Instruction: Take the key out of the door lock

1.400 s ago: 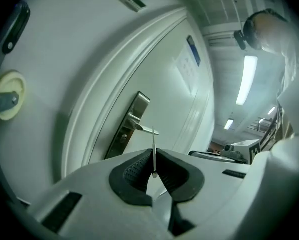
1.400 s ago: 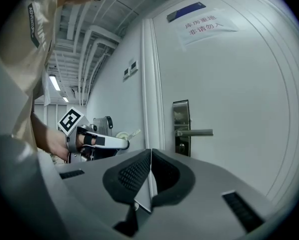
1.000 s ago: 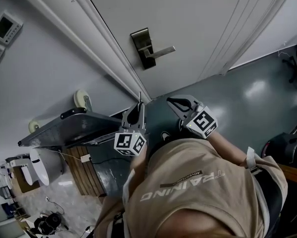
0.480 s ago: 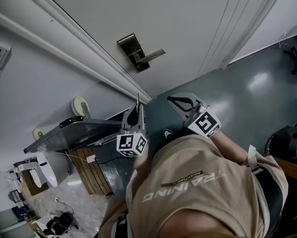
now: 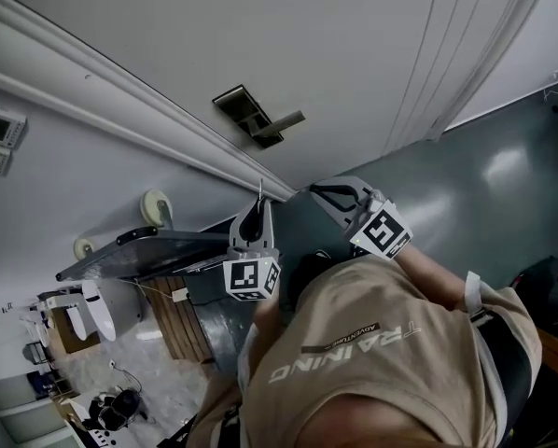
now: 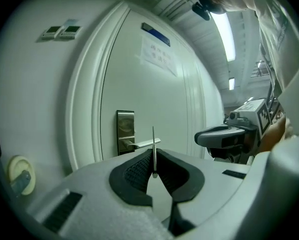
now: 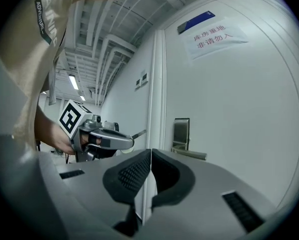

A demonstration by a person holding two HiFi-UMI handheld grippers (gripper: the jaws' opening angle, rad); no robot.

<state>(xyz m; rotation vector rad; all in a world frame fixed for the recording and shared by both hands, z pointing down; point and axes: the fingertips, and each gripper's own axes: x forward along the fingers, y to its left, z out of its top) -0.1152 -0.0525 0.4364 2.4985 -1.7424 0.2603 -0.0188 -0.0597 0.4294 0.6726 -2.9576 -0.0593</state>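
Head view: white door (image 5: 354,45), glossy grey floor (image 5: 503,185), lock (image 5: 249,119) well apart from both grippers. Left gripper (image 5: 259,209) clamped on key (image 5: 260,189); right gripper (image 5: 318,192) jaws together, empty.

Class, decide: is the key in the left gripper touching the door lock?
Apart. The left gripper view shows the key clamped in the left gripper, the door lock far beyond its tip; the head view confirms the gap.
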